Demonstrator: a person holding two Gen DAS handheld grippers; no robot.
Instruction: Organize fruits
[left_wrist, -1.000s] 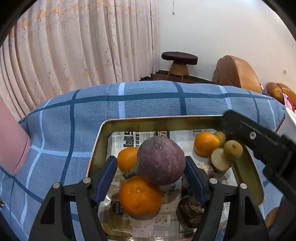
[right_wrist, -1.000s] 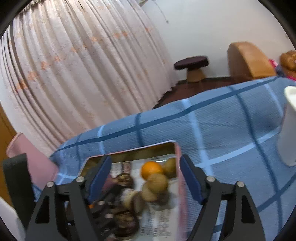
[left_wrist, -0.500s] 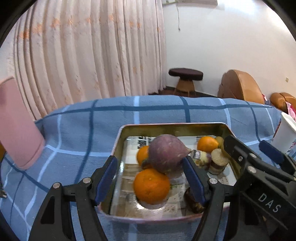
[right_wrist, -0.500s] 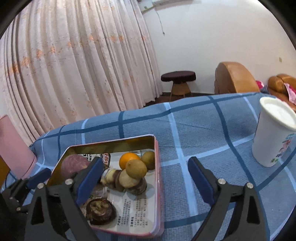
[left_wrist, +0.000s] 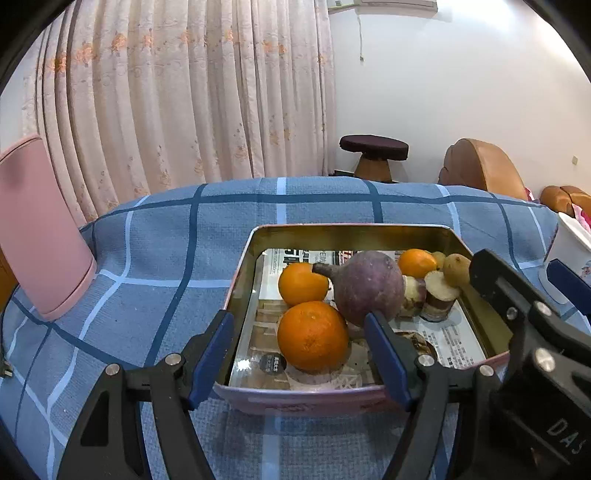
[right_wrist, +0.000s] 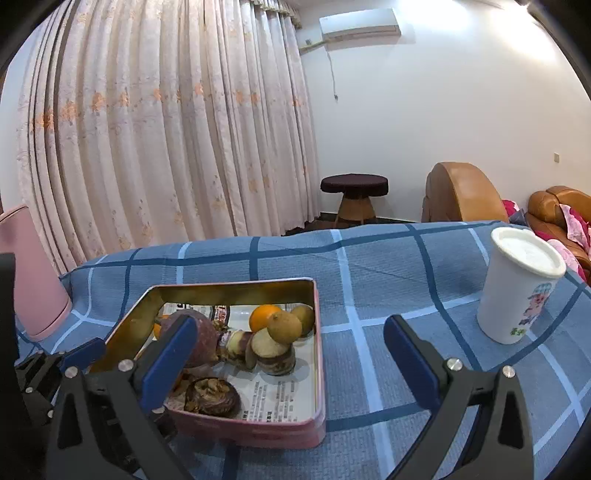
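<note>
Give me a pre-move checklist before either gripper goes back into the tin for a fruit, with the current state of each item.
1. Left gripper open and empty: ok, fingers spread wide near the tin's front wall.
2. Right gripper open and empty: ok, nothing between its fingers.
3. Front orange free to grasp: ok, top and sides show, directly ahead of the left gripper.
4. Purple fruit clear of the orange: cannot tell, they look close together or touching.
5. Grippers clear of each other: not ok, the right one crowds the tin's right side in the left wrist view.
6. White cup out of the way: ok, upright, apart from the tin.
</note>
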